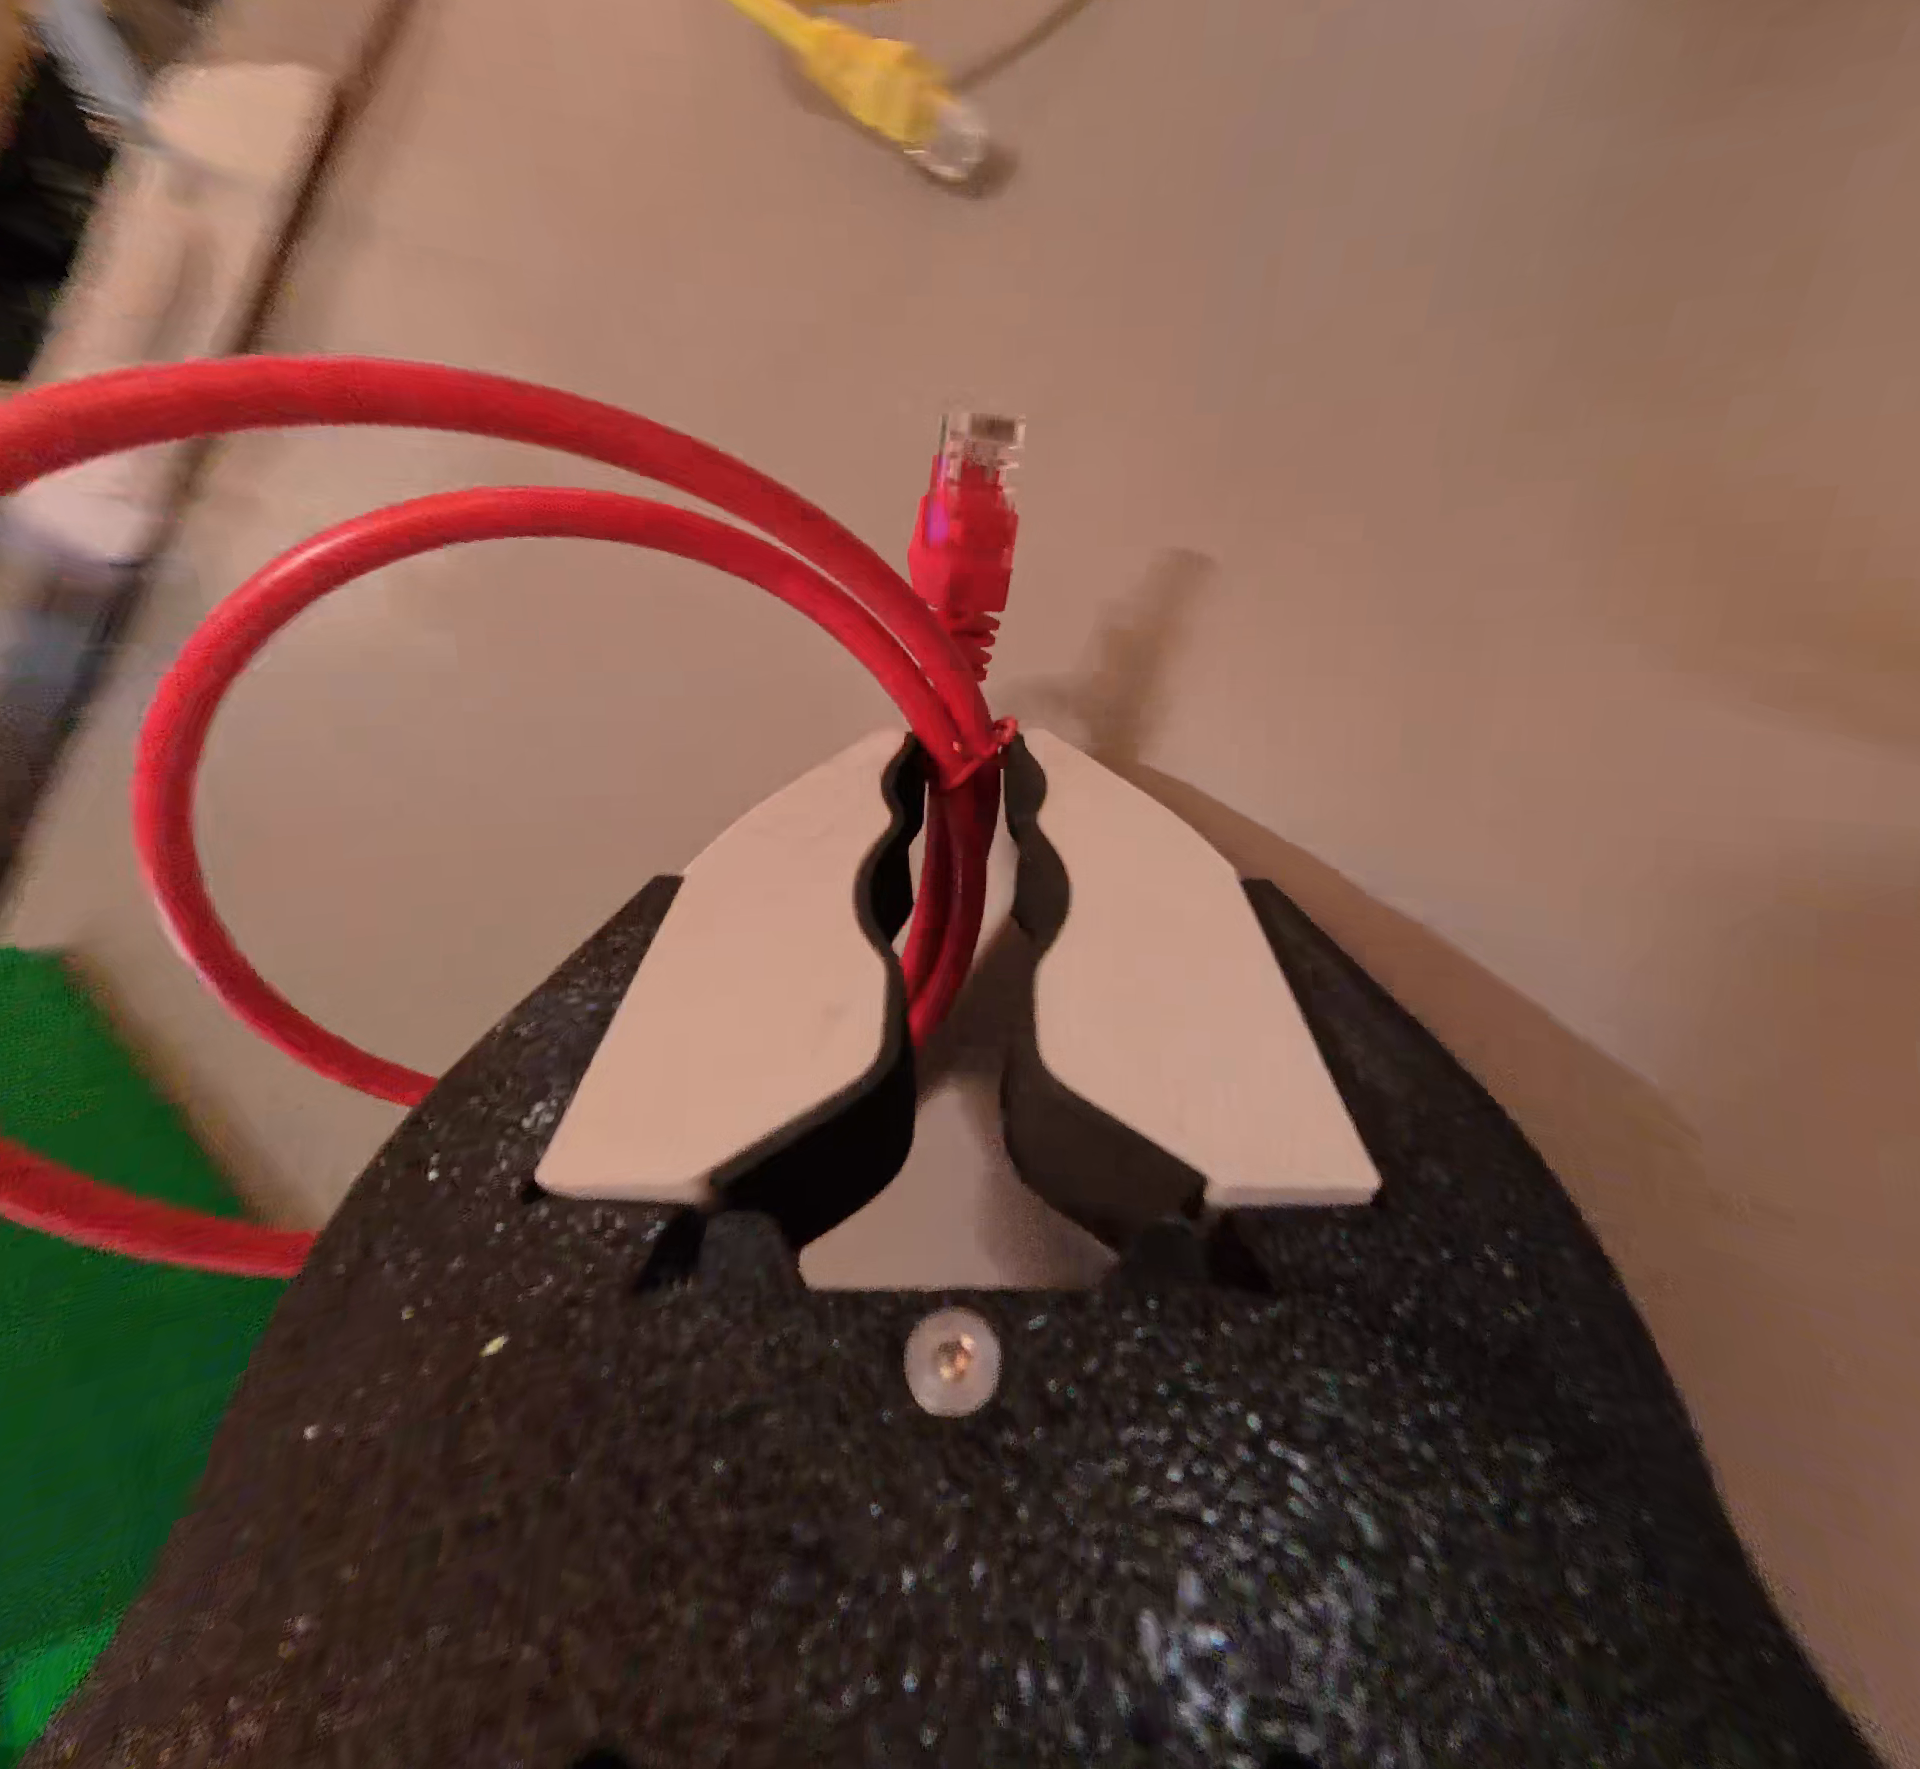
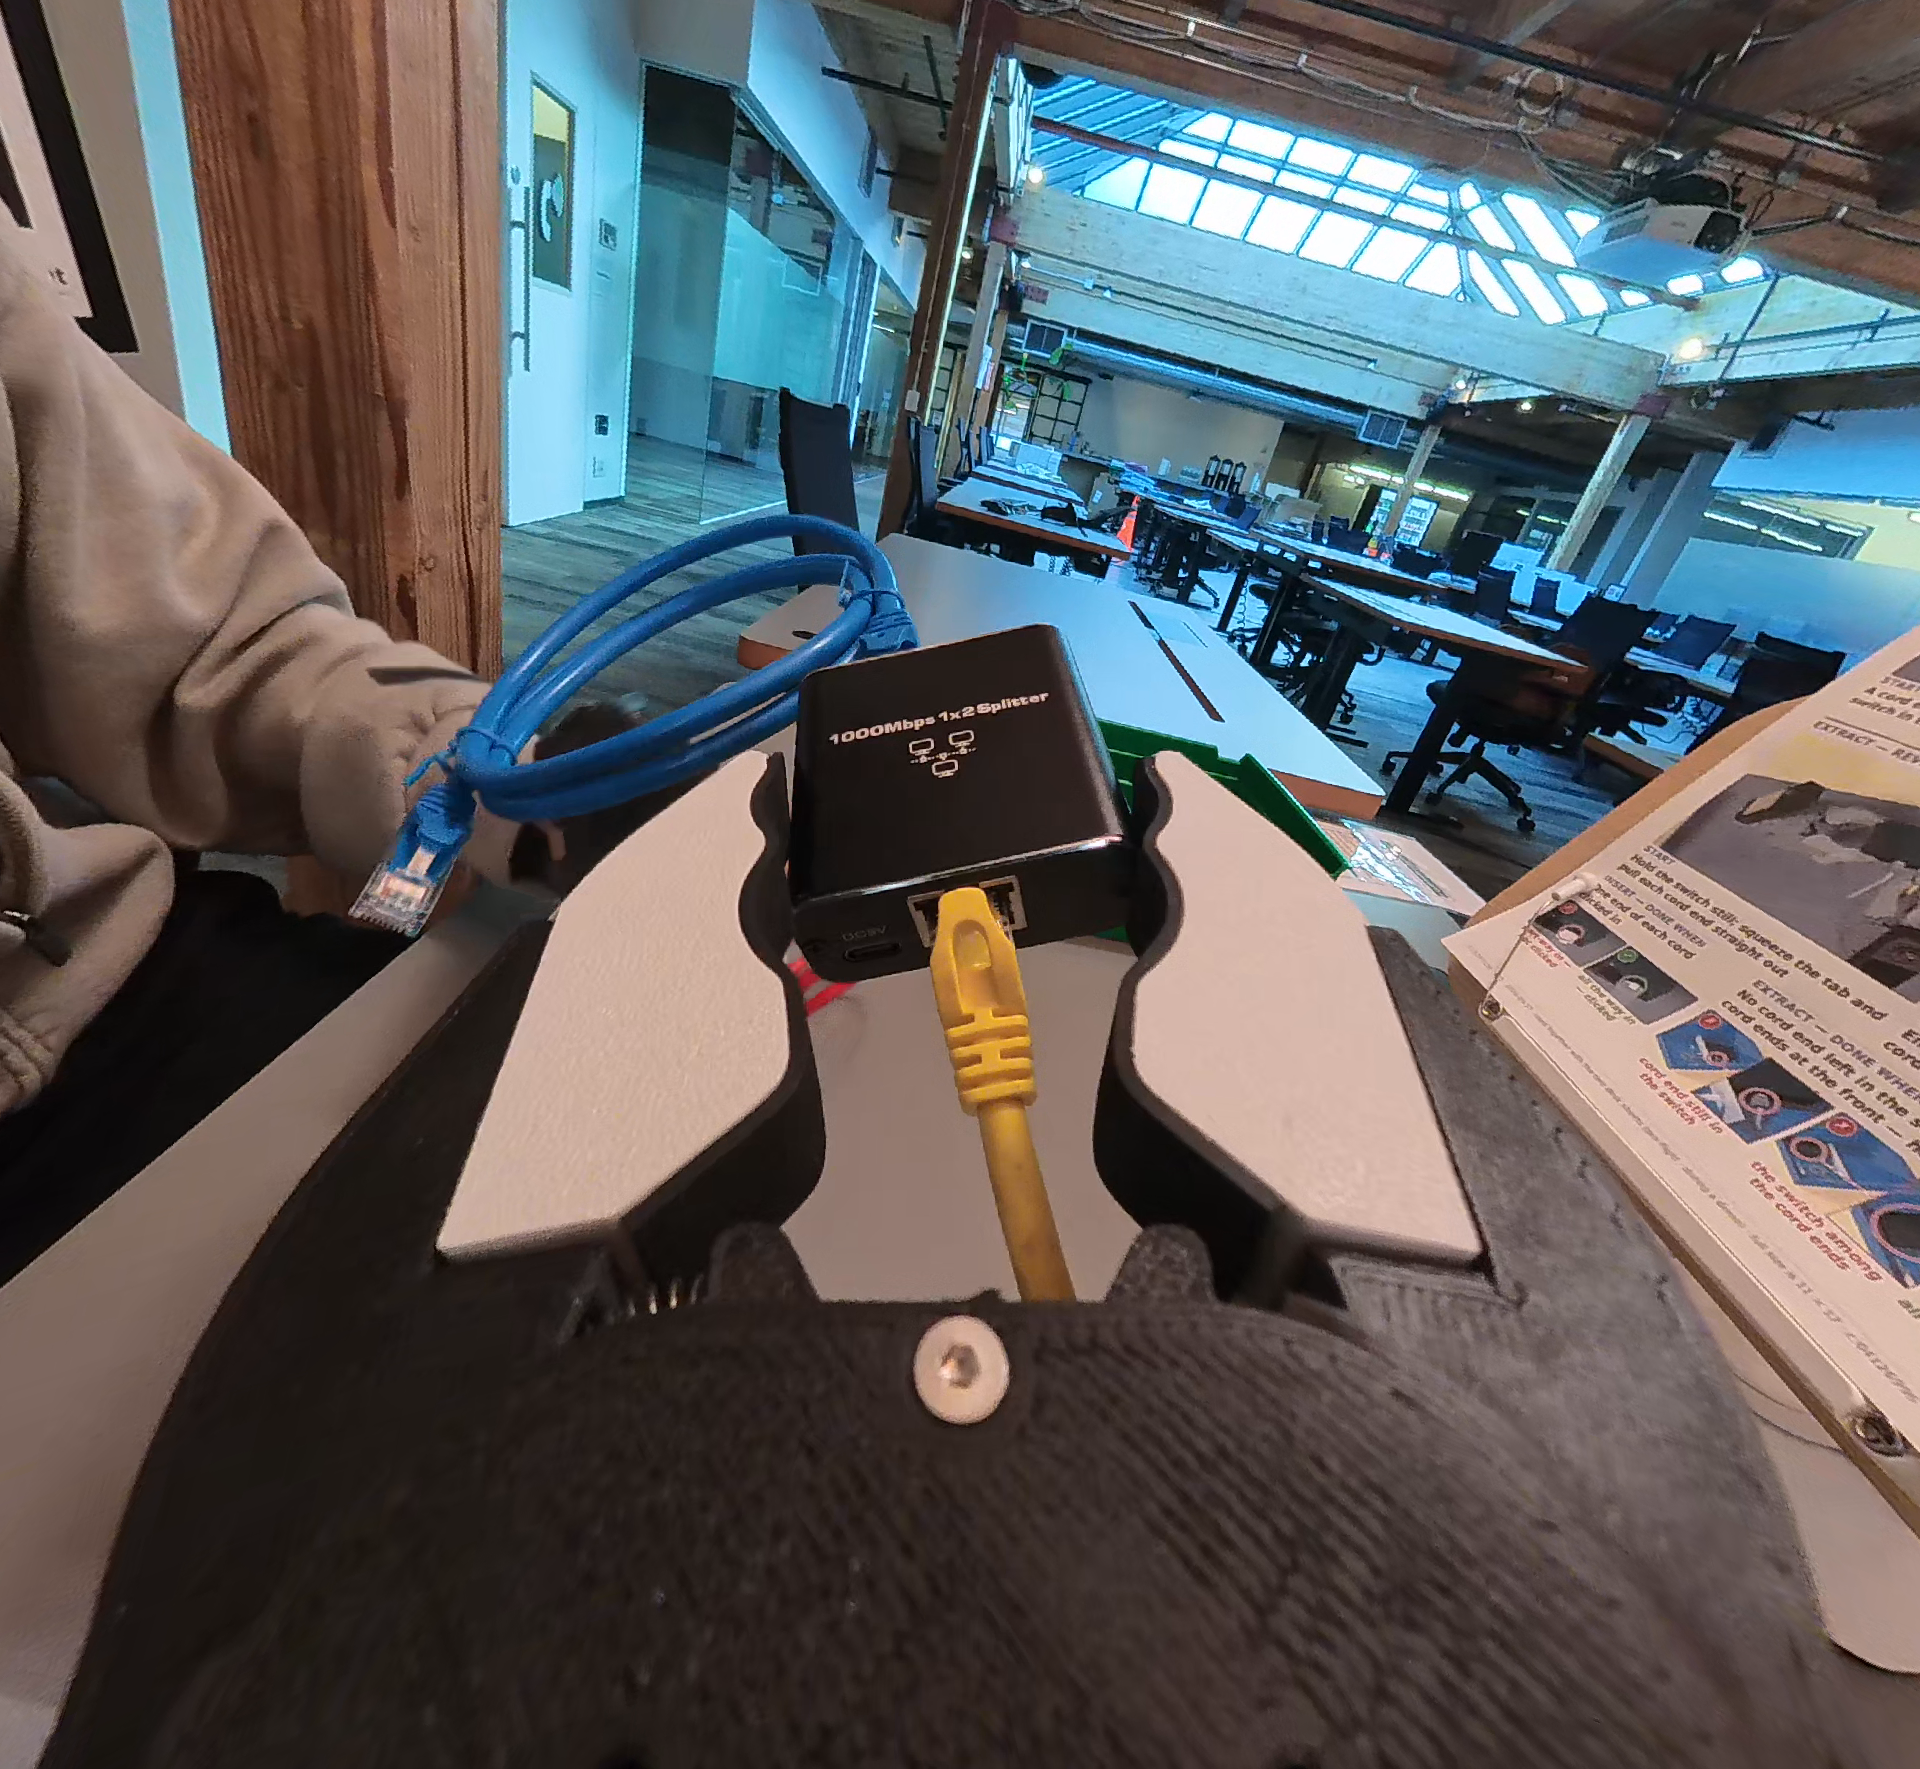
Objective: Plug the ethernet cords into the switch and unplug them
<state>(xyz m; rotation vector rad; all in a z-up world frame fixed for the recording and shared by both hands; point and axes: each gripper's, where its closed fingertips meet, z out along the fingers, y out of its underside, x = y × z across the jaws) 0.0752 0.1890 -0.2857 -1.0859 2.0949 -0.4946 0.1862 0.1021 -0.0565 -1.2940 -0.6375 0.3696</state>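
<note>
Right wrist view: the black switch (image 2: 951, 774) sits clamped between the right gripper (image 2: 956, 820) jaws, a yellow cord (image 2: 987, 1044) plugged into its near port. The left gripper (image 1: 961, 763) pinches the bundled red cord (image 1: 961, 514), plug pointing away. Next, probably, aligning that plug with the free port.

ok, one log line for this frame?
left gripper: shut on red cord | right gripper: shut on switch | yellow cord: plugged in

Three cords, one red (image 1: 540, 472), one yellow (image 2: 1003, 1106), one blue (image 2: 665, 659); one switch (image 2: 951, 784).
</note>
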